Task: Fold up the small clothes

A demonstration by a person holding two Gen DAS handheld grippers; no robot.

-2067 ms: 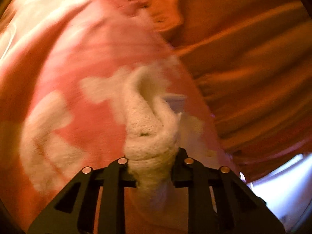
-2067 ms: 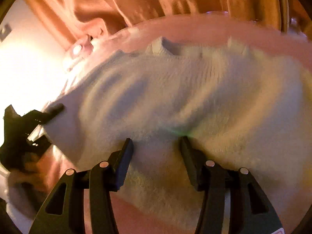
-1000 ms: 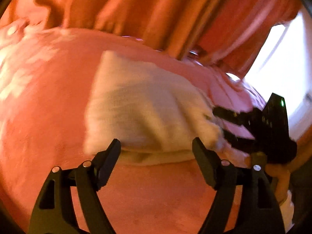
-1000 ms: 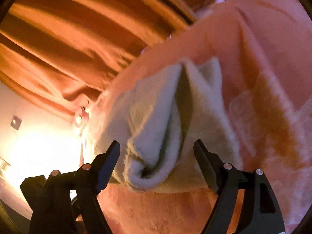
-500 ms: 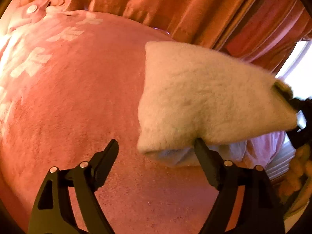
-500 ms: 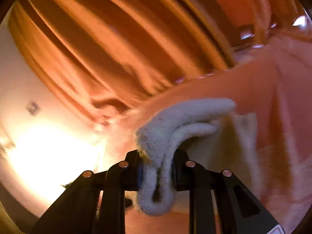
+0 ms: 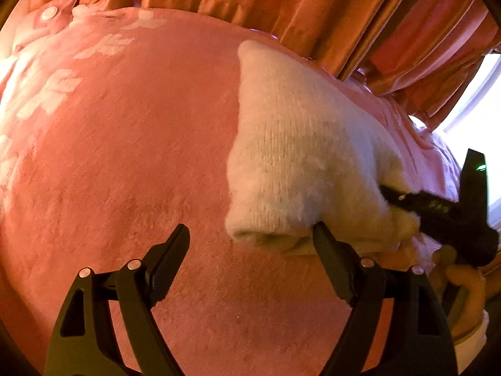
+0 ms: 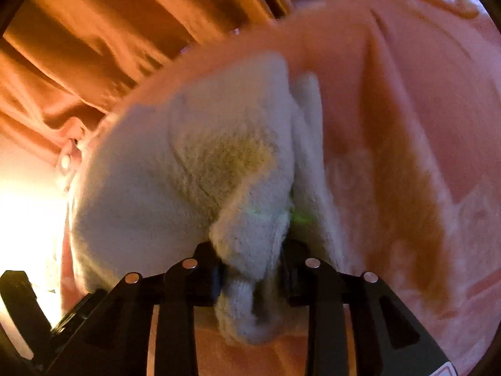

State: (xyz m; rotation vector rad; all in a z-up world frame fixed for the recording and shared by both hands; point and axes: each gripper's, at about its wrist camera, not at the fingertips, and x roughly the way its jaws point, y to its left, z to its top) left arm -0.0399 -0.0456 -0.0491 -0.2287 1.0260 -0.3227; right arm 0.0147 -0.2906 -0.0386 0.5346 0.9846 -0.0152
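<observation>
Cream knitted garment (image 7: pixel 300 144), folded double, lying on pink fleece blanket (image 7: pixel 125 156) with pale leaf print. Orange pleated curtain (image 7: pixel 281 3) hanging behind the garment. Right black two-finger gripper (image 8: pixel 252 271) clamped on the garment's near corner, knit bunched between the fingers (image 8: pixel 209 269). Left black two-finger gripper (image 7: pixel 250 250) spread wide, holding nothing, right finger (image 7: pixel 332 260) touching the garment's near edge, left finger well clear over bare blanket.
</observation>
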